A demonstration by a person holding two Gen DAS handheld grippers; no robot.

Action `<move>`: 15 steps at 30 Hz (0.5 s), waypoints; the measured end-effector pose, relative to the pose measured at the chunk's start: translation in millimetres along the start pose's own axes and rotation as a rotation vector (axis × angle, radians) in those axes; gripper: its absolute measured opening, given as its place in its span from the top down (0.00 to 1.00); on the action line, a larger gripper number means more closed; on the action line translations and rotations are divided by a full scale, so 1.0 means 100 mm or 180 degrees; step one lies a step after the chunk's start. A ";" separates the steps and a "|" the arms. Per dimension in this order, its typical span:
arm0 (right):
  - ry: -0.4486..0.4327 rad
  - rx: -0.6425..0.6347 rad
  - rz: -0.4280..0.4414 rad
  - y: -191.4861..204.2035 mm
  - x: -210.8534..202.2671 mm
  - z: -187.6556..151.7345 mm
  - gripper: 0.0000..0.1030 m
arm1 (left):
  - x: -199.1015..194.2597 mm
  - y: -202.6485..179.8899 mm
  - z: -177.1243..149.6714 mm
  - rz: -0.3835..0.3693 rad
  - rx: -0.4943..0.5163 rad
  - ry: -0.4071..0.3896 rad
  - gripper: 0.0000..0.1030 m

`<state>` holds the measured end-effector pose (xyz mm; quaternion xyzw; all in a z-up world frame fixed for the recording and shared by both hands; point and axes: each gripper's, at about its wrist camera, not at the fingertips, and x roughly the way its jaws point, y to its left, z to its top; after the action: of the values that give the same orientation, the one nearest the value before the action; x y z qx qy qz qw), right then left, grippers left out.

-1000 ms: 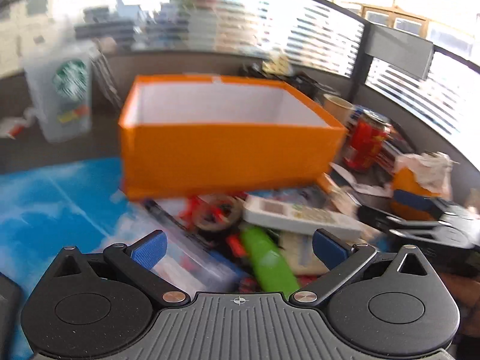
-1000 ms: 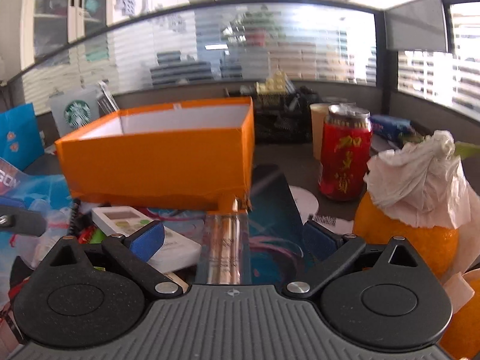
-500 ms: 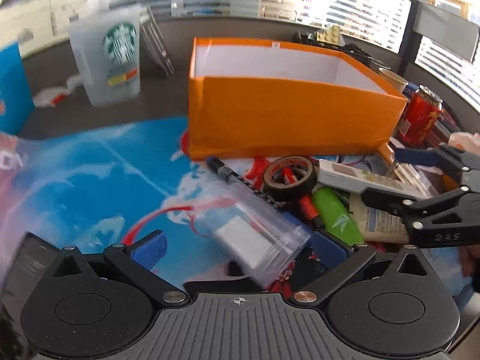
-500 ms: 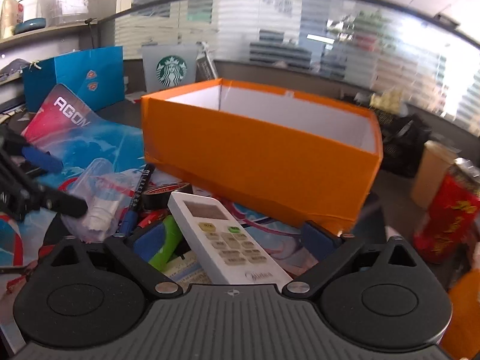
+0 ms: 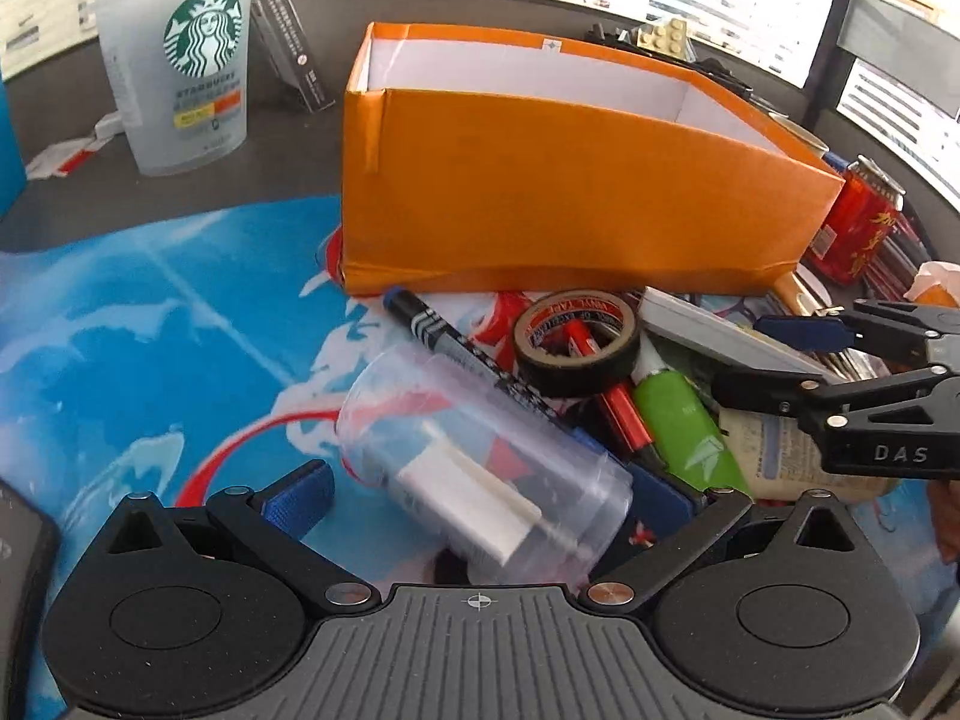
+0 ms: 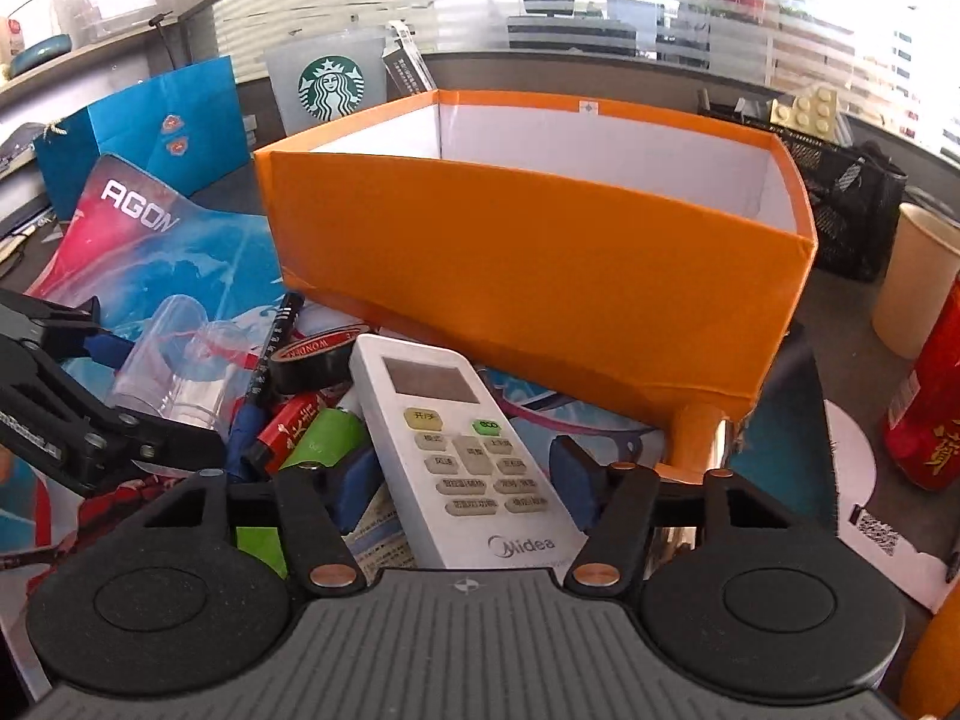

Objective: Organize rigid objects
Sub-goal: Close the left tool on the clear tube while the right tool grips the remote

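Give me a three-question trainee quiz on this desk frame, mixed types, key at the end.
1. True or false: the orange box already has items showing above its rim.
2. What lies between the fingers of the right gripper as its jaws close? A) tape roll B) white remote C) red can
3. Name the item lying on its side between the open fingers of the left gripper.

Key
1. False. Only its white inner walls show; its floor is hidden.
2. B. The white remote sits between the blue pads, with gaps still visible on both sides.
3. The clear plastic cup, with a white object inside.
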<state>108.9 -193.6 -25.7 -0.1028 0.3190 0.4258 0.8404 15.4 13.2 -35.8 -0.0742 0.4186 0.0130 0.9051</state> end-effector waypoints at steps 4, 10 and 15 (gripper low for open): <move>0.0008 0.0070 -0.0025 0.00 0.00 0.01 0.49 | -0.01 0.07 0.03 -0.0007 -0.0049 -0.0087 0.06; -0.0076 0.0211 0.0006 -0.01 -0.04 0.03 0.66 | -0.03 0.12 0.02 -0.0136 -0.0028 -0.0126 0.07; -0.0129 0.0192 -0.0138 0.03 -0.04 0.04 0.73 | -0.11 0.12 0.01 -0.0208 0.0033 -0.0242 0.07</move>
<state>106.5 -193.0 -19.5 -0.0757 0.3123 0.3997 0.8584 7.7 25.1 -27.9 -0.0826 0.3813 -0.0159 0.9206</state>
